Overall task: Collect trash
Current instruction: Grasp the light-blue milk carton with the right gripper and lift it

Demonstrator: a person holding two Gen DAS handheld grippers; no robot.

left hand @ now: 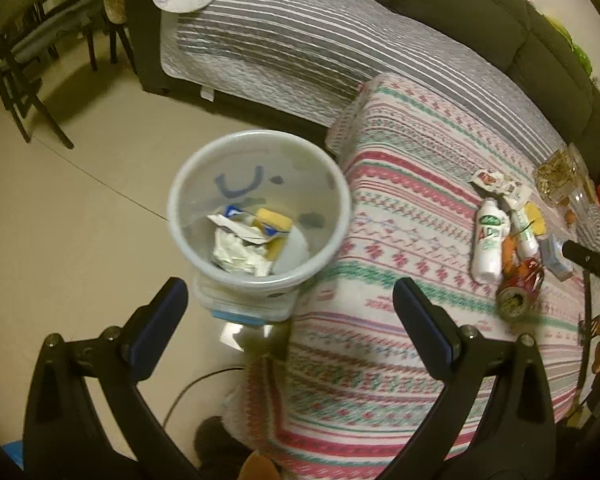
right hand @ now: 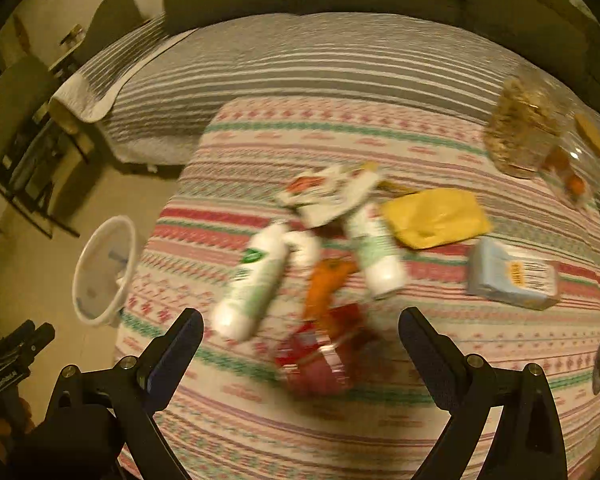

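Observation:
A white bin (left hand: 260, 204) with crumpled paper and yellow scraps inside stands on the floor beside the cloth-covered table (left hand: 400, 240). It also shows in the right wrist view (right hand: 104, 272). My left gripper (left hand: 290, 312) is open and empty, just above the bin's near rim. My right gripper (right hand: 302, 340) is open and empty above a crushed red can (right hand: 320, 352). Around the can lie two white bottles (right hand: 256, 280) (right hand: 376, 256), an orange wrapper (right hand: 326, 284), white packets (right hand: 332, 192) and a yellow wrapper (right hand: 436, 216). The can (left hand: 518, 288) and a bottle (left hand: 488, 236) also show in the left wrist view.
A blue-white tissue pack (right hand: 512, 276) lies right of the trash. A glass jar (right hand: 524, 128) stands at the table's back right. A sofa with a striped grey cover (left hand: 300, 40) is behind the table. Dark chairs (left hand: 24, 64) stand on the floor at the left.

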